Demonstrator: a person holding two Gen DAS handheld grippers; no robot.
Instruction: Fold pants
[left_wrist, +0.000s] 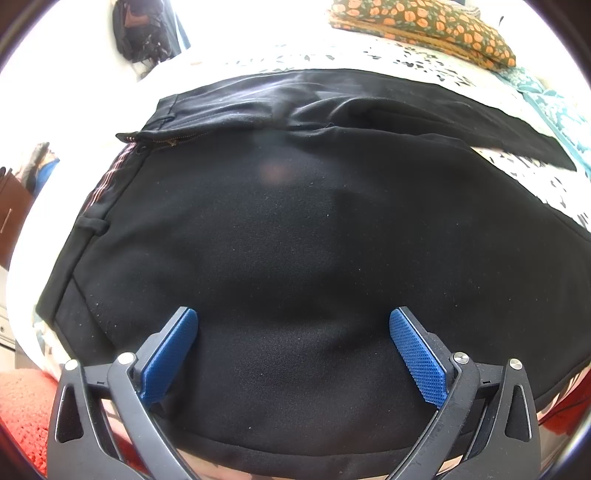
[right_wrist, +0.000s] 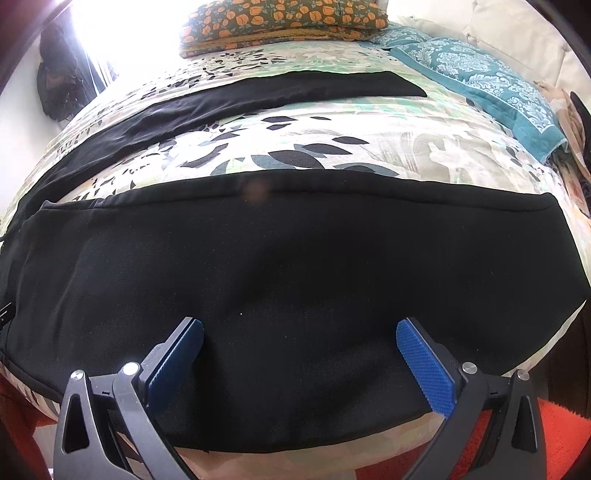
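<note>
My view: bed (right_wrist: 369, 147) in leaf-print cover | orange-flowered pillow (right_wrist: 284, 18) at far edge | teal patterned quilt (right_wrist: 480, 81) | red rug (left_wrist: 22, 406) | window glare.

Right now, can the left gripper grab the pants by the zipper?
Probably yes. The left gripper is open over the black pants, and nothing lies between it and the zipper farther ahead.

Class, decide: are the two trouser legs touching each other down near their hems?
Apart. The right wrist view shows a broad strip of leaf-print bedspread lying bare between the near leg and the far leg at the hem end.
</note>
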